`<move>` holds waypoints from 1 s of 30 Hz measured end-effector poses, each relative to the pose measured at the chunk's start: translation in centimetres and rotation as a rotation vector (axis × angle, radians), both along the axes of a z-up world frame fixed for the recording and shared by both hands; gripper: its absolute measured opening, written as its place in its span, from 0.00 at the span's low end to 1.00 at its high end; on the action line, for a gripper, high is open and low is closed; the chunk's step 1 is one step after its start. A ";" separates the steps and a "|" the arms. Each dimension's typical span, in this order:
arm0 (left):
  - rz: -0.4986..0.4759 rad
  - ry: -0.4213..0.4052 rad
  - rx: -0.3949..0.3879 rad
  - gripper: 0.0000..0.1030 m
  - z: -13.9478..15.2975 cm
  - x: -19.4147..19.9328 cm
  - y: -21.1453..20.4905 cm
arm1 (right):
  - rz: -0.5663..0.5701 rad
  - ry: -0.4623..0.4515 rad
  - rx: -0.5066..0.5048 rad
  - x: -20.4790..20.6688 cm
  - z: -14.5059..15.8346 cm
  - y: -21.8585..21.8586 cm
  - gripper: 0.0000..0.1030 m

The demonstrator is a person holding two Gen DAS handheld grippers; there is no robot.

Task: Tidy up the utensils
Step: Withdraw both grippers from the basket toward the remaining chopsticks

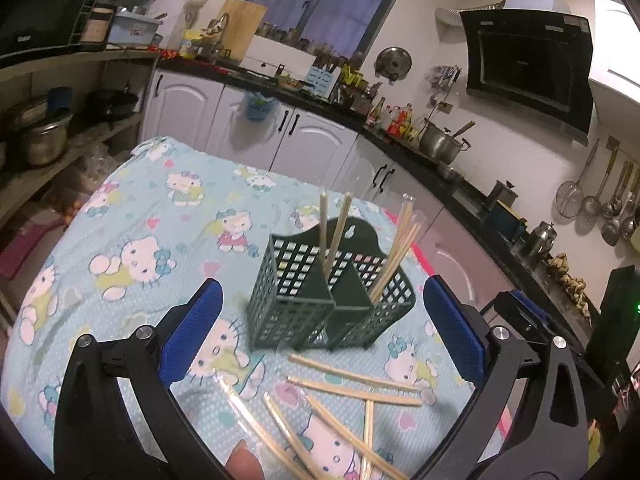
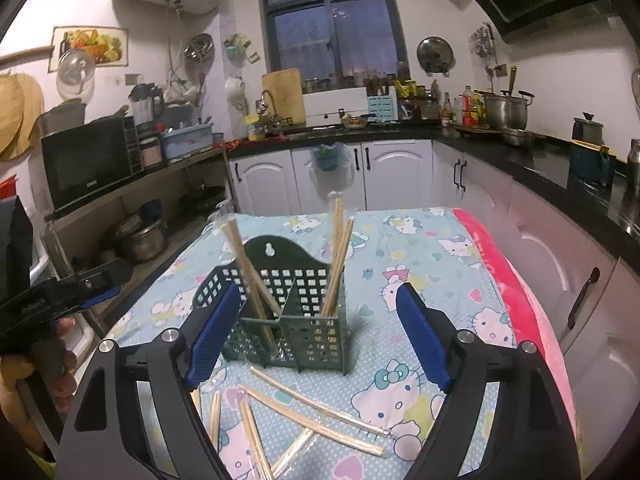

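Note:
A dark green slotted utensil caddy [image 1: 304, 312] [image 2: 316, 336] stands upright on the Hello Kitty tablecloth [image 1: 140, 220] [image 2: 420, 248]. Chopsticks lean in both of its compartments [image 1: 394, 256] [image 2: 340, 256]. Several loose wrapped chopsticks [image 1: 352, 386] [image 2: 316, 410] lie scattered on the cloth in front of it. My left gripper [image 1: 324, 332] is open, its blue pads apart on either side of the caddy's base, nothing between them. My right gripper [image 2: 320, 320] is open too, straddling the caddy from just in front without touching it.
White cabinets [image 2: 396, 172] under a black counter [image 2: 520, 156] run behind and to the right of the table. Open shelves with pots [image 1: 44, 144] and a microwave [image 2: 88, 160] stand at the left. A pink cloth edge [image 2: 516, 292] borders the table's right side.

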State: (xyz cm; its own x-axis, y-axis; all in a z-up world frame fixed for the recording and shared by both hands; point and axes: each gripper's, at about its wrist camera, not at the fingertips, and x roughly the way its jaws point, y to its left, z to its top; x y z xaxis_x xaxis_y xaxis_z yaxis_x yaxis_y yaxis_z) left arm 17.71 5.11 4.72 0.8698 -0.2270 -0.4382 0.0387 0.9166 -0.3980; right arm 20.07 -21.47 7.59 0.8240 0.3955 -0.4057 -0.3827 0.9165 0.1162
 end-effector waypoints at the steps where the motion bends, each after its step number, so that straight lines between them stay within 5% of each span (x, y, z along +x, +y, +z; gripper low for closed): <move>1: 0.001 0.004 0.001 0.90 -0.1 -0.1 0.1 | 0.005 0.000 -0.007 -0.1 0.0 0.2 0.76; 30: 0.057 0.157 0.045 0.90 -4.2 -2.7 3.1 | 0.182 0.083 -0.202 -2.3 -3.0 4.5 0.77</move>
State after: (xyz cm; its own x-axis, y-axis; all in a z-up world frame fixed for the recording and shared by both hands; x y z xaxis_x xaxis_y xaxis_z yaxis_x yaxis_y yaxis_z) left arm 14.99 8.17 0.57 0.8005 -0.1562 -0.5786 -0.0737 0.9325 -0.3536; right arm 17.74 -17.00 4.60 0.7073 0.4382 -0.5548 -0.5400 0.8413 -0.0240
